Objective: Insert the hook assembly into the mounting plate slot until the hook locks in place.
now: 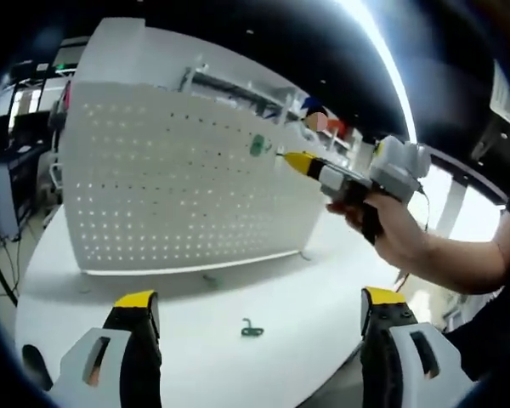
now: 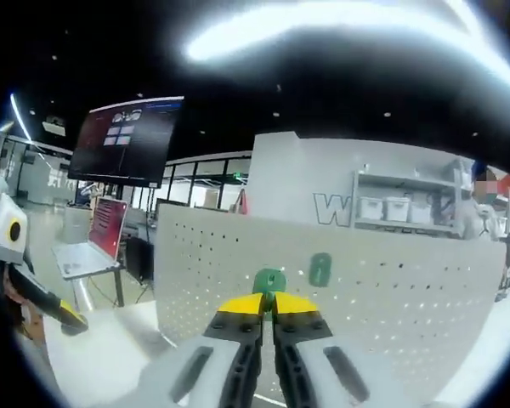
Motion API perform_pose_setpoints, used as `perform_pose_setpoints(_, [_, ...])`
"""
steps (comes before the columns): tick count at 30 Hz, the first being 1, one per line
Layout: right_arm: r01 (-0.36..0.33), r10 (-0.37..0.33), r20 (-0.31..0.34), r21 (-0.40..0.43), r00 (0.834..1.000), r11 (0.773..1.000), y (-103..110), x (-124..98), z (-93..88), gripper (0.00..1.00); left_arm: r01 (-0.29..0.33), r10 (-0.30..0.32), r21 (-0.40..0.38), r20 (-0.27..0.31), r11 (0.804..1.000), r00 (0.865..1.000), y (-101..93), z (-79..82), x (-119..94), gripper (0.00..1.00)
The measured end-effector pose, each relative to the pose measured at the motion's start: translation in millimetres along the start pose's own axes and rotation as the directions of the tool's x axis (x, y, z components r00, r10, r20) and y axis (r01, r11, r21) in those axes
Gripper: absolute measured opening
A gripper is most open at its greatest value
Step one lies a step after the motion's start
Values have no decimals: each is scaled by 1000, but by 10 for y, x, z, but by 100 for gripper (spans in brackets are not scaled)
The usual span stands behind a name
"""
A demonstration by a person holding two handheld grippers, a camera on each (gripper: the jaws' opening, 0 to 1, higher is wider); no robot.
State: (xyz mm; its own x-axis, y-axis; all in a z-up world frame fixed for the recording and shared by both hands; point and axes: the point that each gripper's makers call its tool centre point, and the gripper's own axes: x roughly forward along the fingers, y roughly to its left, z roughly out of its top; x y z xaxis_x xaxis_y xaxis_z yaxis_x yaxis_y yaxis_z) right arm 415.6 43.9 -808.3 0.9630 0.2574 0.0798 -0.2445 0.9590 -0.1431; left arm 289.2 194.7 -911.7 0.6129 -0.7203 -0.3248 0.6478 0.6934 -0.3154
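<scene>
Green plastic shows at the right gripper [image 2: 268,308] tips: its jaws are closed on a green hook [image 2: 269,280] against the white pegboard [image 2: 382,280], a second hook [image 2: 320,269] mounted just beyond. Between the left gripper [image 1: 259,299]'s wide-open, empty jaws, a loose hook [image 1: 252,329] lies on the table [image 1: 306,297]; a hand [image 1: 391,225] holds the other gripper level at the board.

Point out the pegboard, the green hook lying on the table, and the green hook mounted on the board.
pegboard [image 1: 170,187], left gripper view, middle of its face.
hook on the table [image 1: 252,328], left gripper view, its body.
mounted hook [image 2: 320,269], right gripper view, its plate.
</scene>
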Motion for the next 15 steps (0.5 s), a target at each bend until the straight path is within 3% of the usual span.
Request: perform_pose_setpoints(15, [127,-126,40,-24,991,992,-509,225,19,0,-23,23,2,-26,1000,999,139,-12,12,100])
